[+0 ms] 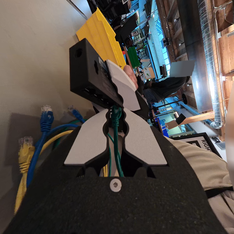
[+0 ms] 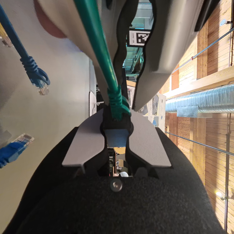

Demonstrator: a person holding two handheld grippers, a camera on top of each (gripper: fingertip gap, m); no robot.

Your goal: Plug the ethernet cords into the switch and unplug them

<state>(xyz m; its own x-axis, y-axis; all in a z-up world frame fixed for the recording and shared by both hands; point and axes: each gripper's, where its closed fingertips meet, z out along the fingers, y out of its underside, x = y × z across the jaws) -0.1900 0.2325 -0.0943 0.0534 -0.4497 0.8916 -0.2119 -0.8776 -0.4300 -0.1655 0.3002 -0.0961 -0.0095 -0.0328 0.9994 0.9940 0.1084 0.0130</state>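
The black switch (image 1: pixel 88 74) is held off the white table by my right gripper (image 2: pixel 117 114), which is shut on its narrow end (image 2: pixel 115 138); one of its grey fingers (image 1: pixel 121 86) lies across the switch's top. My left gripper (image 1: pixel 115 112) is shut on the green ethernet cord (image 1: pixel 115 117) at its plug boot. The green plug (image 2: pixel 116 108) meets the switch's port face; I cannot tell how deep it sits. The left gripper's fingers (image 2: pixel 158 50) also show at the top of the right wrist view, either side of the green cord.
Two blue plugs (image 1: pixel 46 117) (image 1: pixel 76 114) and a yellow one (image 1: pixel 25 152) lie loose on the white table (image 1: pixel 31 63); the blue ones also show in the right wrist view (image 2: pixel 38 78) (image 2: pixel 15 148). A yellow bin (image 1: pixel 100 38) stands behind the switch. A beige sleeve (image 1: pixel 202 171) is at the right.
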